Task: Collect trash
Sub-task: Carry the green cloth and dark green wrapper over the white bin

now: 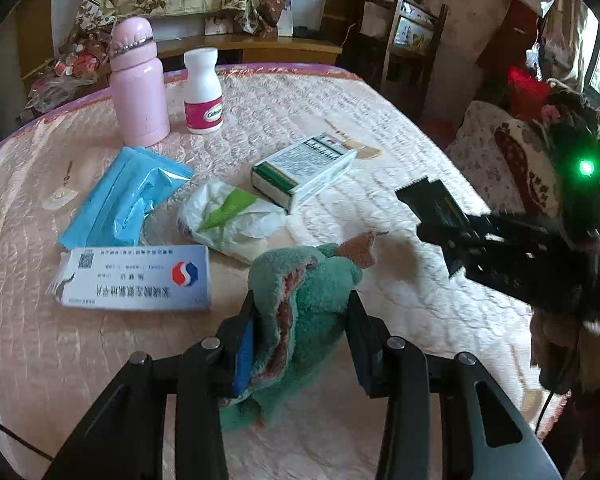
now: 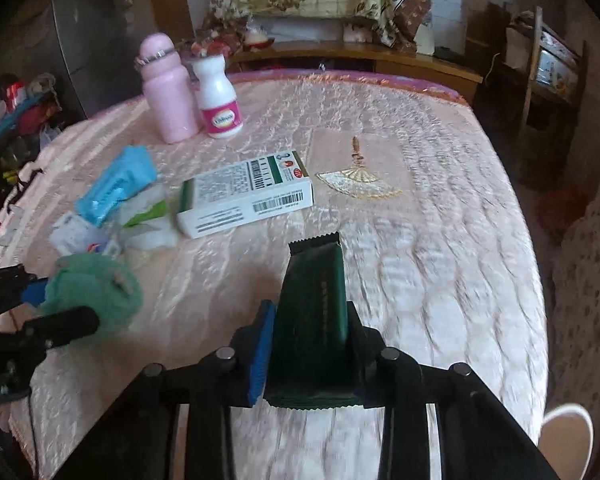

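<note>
Left wrist view: a green cloth [image 1: 300, 304] is clamped by the left gripper [image 1: 300, 344] over the bed [image 1: 380, 120]; a dark sachet [image 2: 320, 320] (serrated ends) is pinched by the right gripper [image 2: 310, 344].

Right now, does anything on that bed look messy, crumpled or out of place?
Yes. A crumpled white wrapper with a green patch lies between the blue packet and the green-and-white box, which sits askew. The left gripper pinches a bunched green cloth; the right gripper clamps a dark green sachet. Nothing looks spilled.
</note>
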`<action>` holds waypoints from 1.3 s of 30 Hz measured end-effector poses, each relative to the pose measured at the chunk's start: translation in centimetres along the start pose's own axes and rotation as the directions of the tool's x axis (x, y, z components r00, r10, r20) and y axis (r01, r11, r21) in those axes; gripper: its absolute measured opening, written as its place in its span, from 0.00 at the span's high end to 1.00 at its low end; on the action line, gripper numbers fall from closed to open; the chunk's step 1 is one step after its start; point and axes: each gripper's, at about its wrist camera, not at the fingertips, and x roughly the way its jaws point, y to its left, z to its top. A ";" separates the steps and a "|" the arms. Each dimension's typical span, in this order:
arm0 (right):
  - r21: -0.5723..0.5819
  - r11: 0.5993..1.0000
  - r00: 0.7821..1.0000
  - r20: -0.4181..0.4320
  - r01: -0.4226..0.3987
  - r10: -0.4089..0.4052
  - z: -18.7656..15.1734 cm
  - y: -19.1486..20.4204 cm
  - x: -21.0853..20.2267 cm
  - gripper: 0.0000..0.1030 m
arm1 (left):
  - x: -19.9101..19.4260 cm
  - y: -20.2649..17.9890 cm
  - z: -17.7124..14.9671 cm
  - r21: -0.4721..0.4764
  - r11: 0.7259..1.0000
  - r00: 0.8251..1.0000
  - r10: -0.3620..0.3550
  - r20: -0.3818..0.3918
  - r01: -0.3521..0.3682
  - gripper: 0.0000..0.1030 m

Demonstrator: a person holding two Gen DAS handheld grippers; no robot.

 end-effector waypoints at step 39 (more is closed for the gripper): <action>0.416 0.886 0.968 0.049 0.205 -0.247 -17.0 -13.1 -18.0 0.66 | 2.1 -23.1 -0.5 0.210 0.951 0.974 -0.222 -0.049 0.227 0.59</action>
